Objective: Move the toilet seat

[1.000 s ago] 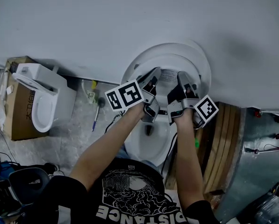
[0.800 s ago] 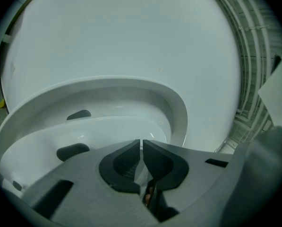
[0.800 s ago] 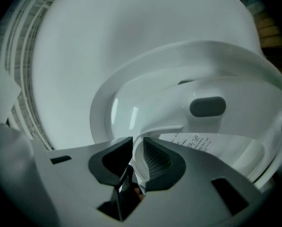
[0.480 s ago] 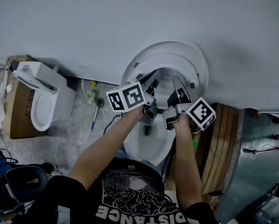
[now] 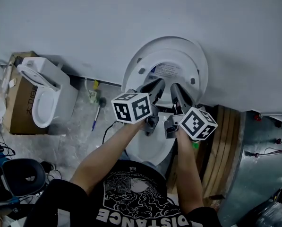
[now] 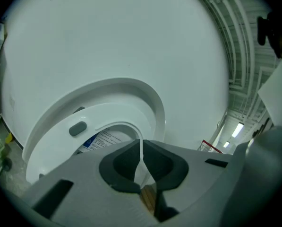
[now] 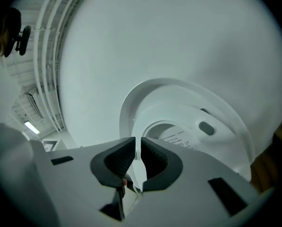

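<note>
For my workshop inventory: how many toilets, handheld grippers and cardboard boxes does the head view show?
Toilets: 2, centre toilet, left toilet
Grippers: 2, left gripper shut on the toilet seat; right gripper, jaws just closed further on it
Boxes: 1, cardboard box
Total: 5

- Toilet bowl [image 5: 148, 150]: its sides lie hidden under the person's forearms [image 5: 106, 156].
- Label [image 5: 167, 71] inside the raised lid [image 5: 198, 60]: print too small to read.
- Toilet seat [image 6: 54, 140]: the left gripper [image 6: 141, 145] covers its lower part in the left gripper view.
- Cardboard box [image 5: 13, 115] at the floor's [image 5: 79, 126] left edge: the second toilet [image 5: 44, 98] hides its right side, print illegible.
</note>
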Available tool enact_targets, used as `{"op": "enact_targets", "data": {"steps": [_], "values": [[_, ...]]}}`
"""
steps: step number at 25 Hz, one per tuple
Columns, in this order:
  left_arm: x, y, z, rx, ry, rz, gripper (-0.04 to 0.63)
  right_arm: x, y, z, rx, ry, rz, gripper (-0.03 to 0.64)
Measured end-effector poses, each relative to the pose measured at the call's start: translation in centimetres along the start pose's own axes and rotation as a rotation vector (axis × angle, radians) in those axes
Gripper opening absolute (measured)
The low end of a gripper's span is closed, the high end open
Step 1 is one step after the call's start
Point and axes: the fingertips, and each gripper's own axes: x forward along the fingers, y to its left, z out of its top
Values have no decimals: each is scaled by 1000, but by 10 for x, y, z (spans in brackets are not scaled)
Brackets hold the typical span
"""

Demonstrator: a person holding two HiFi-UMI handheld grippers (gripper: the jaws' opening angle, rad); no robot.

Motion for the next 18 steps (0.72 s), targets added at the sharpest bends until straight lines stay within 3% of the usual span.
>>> {"op": "enact_targets", "data": {"steps": [9,18], "values": [[-27,-37,-33,223,26,36,23,-43,12,-16,-305,53,-75,32],[-47,-67,-61,383,13,85,18,-80,22,-23,-457,82,-84,21]]}}
